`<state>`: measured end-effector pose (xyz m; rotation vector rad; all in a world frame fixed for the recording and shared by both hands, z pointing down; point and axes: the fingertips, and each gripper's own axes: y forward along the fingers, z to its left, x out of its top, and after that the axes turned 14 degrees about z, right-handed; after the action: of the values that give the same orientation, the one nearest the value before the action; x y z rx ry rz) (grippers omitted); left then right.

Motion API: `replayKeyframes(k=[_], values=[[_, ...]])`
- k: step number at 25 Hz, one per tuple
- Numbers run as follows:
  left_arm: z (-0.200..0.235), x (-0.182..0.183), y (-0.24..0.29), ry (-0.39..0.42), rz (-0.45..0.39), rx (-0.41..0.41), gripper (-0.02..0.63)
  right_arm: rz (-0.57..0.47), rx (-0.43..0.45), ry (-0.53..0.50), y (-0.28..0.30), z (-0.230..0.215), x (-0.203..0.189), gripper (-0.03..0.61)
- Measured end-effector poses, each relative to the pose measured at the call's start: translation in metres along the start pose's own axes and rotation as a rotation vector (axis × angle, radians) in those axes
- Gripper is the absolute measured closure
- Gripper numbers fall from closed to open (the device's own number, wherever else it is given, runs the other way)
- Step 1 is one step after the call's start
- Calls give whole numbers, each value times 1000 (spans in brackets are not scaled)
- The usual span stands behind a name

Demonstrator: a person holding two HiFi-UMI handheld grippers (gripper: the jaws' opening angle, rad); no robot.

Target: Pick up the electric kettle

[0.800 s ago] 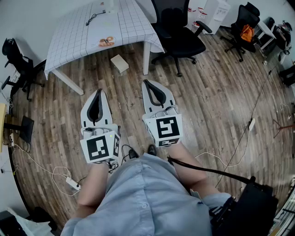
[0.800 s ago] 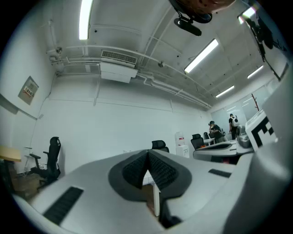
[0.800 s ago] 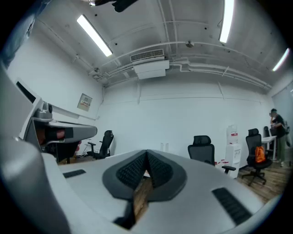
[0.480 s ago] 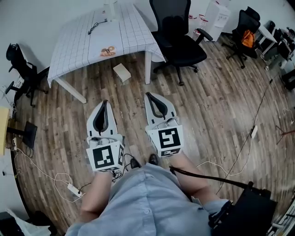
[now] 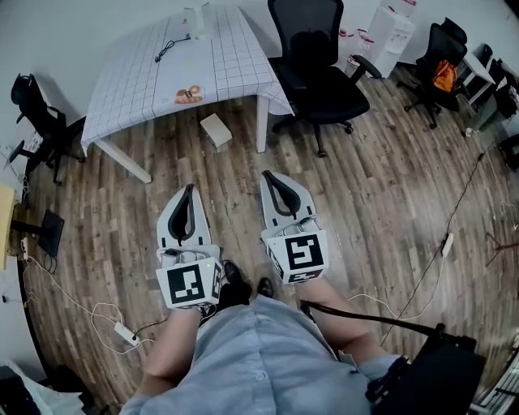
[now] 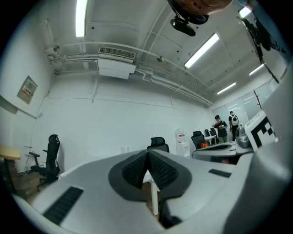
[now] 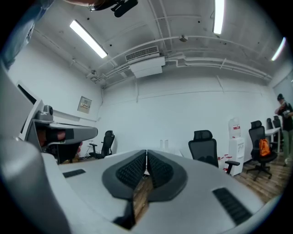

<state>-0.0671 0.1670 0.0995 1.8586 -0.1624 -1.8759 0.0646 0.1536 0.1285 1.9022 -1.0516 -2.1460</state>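
Tablecloth [image 5: 162, 73] was white with thin dark grid, floor [image 5: 389, 186] brown wood planks, chair [image 5: 320, 77] black, left gripper [image 5: 190, 190] and right gripper [image 5: 266, 175] white with black pads [image 6: 160, 171], shirt [image 5: 251, 357] probably pale blue.

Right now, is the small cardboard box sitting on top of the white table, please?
No, the cardboard box lies on the wooden floor, just in front of the table.

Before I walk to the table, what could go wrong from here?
1. A box lies on the floor just before the table, in your likely path: you could trip or kick it.
2. The left tool and right tool are both shut; they must open before any grasp.
3. The white thing, perhaps the kettle, stands at the table's far edge: probably a long reach.
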Motion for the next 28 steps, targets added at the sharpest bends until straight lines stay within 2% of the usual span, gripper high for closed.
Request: replayKeyframes(k=[6, 10, 18, 28], values=[[19, -8, 36, -20, 22, 18, 614, 23, 15, -7, 43, -10, 3, 575], [50, -16, 89, -43, 39, 10, 614, 41, 10, -22, 100, -14, 9, 575], [110, 5, 183, -36, 0, -49, 614, 27, -36, -21, 204, -23, 45, 575], [155, 8, 258, -43, 0, -77, 614, 29, -67, -24, 286, -37, 68, 575]])
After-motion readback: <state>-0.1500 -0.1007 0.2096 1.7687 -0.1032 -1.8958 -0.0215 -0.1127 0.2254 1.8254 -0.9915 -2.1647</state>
